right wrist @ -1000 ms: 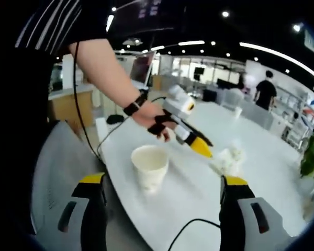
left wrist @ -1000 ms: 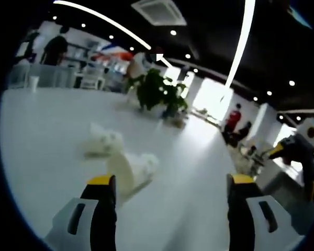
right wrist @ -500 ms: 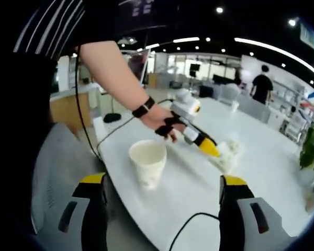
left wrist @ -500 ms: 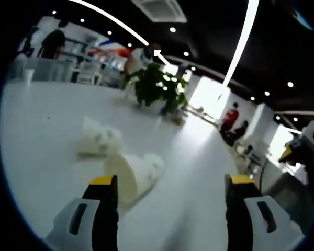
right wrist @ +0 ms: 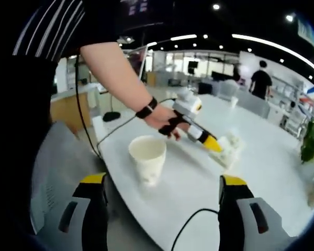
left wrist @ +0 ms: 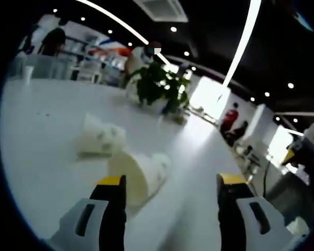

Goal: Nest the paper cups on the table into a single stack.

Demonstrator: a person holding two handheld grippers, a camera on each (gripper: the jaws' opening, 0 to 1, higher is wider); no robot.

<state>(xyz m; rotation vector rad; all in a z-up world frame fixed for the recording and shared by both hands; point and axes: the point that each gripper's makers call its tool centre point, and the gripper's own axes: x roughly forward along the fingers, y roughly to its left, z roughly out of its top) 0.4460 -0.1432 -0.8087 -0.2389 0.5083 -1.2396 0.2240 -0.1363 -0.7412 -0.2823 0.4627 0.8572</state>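
While the left gripper [left wrist: 167,183] is hovering with jaws spread over a tipped cup [left wrist: 131,175] on the table [left wrist: 36,136], and the right gripper [right wrist: 159,183] is facing an upright cup [right wrist: 147,159], also spread, off-centre closing risks crushing the rim.

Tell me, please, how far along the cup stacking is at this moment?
Nothing is nested yet. An upright paper cup stands alone; another cup lies on its side beside crumpled ones. In hand: the open left gripper is closing in on the lying cup. Left: grasping and stacking everything. The right gripper hangs open.
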